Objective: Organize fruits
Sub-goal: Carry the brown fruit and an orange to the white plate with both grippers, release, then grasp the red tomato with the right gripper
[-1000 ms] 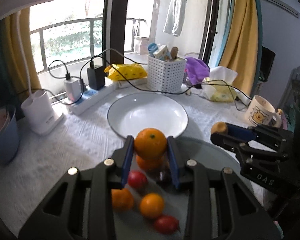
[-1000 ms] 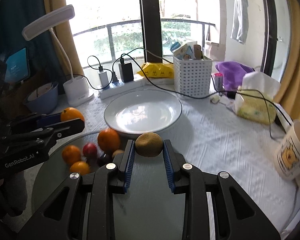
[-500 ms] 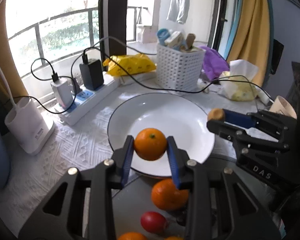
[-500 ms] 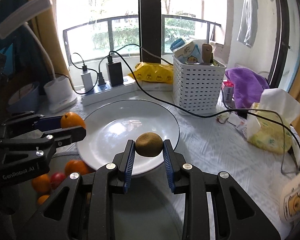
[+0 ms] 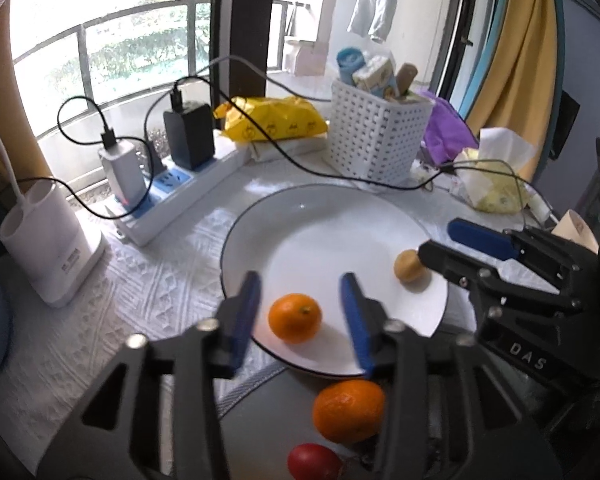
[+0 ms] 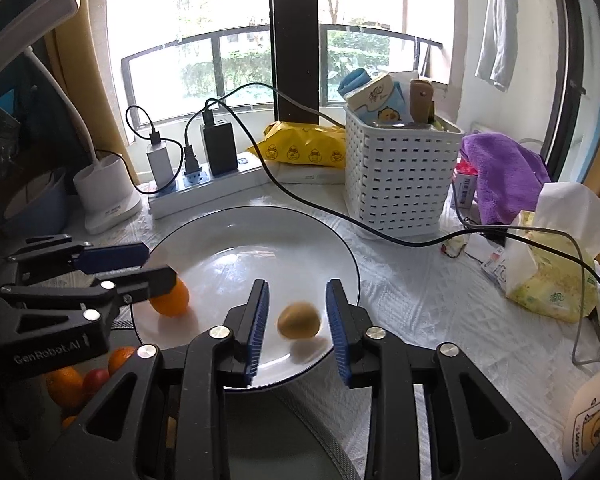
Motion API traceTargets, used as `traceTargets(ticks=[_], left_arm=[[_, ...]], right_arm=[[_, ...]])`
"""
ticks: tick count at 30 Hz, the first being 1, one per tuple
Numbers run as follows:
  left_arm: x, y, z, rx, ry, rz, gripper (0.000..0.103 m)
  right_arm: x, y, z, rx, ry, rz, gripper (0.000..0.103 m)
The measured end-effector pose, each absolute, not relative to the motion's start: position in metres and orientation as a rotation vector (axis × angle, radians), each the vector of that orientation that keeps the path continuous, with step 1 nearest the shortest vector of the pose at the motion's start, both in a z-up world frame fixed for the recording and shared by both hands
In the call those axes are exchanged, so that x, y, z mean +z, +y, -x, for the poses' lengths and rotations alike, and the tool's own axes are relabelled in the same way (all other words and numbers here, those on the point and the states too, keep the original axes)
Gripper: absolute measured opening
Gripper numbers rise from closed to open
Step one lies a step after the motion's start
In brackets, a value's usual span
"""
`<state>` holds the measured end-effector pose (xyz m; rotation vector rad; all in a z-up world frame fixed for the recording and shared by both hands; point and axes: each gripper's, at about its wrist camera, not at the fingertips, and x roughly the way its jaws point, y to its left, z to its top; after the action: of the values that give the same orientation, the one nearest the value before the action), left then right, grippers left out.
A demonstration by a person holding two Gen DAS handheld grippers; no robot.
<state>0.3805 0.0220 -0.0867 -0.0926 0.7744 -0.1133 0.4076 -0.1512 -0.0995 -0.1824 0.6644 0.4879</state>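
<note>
A white plate (image 5: 320, 236) with a dark rim lies on the table; it also shows in the right wrist view (image 6: 260, 248). My left gripper (image 5: 300, 304) is open over the plate's near edge, with an orange (image 5: 295, 319) lying on the plate between its fingers. My right gripper (image 6: 296, 312) is open with a brown kiwi (image 6: 299, 320) lying on the plate between its fingers. The kiwi (image 5: 409, 266) and the orange (image 6: 171, 300) each show in the other view. Another orange (image 5: 348, 410) and a red fruit (image 5: 314, 462) lie on a grey round tray (image 5: 260, 420).
Behind the plate stand a white basket (image 6: 400, 184), a power strip with chargers (image 6: 204, 184), a yellow packet (image 6: 304, 150), a lamp base (image 6: 104, 188) and a black cable across the table. A tissue pack (image 6: 552, 272), purple cloth (image 6: 504, 172) and a mug (image 6: 592, 420) are at the right.
Both grippers moved forward over the plate, lowered and opened. The orange and the kiwi were let go and now lie on the plate.
</note>
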Motion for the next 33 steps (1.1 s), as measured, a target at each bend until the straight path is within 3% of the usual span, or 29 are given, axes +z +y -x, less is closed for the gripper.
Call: traceTargets(ticks=[8, 10, 11, 33], left_arm=[[-0.066, 0.027, -0.353, -0.098, 0.716, 0.107, 0.049], [-0.06, 0.029, -0.343, -0.095, 0.694, 0.105, 0.066], [-0.056, 0.03, -0.336, -0.093, 0.678, 0.107, 0.069], [-0.057, 0.045, -0.219, -0.068, 0.628, 0.105, 0.07]], right_arm=[[-0.082, -0.159, -0.384, 0.466, 0.635, 0.17, 0.045], [-0.079, -0.16, -0.377, 0.465, 0.633, 0.173, 0.045], [-0.077, -0.161, -0.372, 0.464, 0.632, 0.173, 0.045], [-0.067, -0.167, -0.267, 0.449, 0.622, 0.193, 0.045]])
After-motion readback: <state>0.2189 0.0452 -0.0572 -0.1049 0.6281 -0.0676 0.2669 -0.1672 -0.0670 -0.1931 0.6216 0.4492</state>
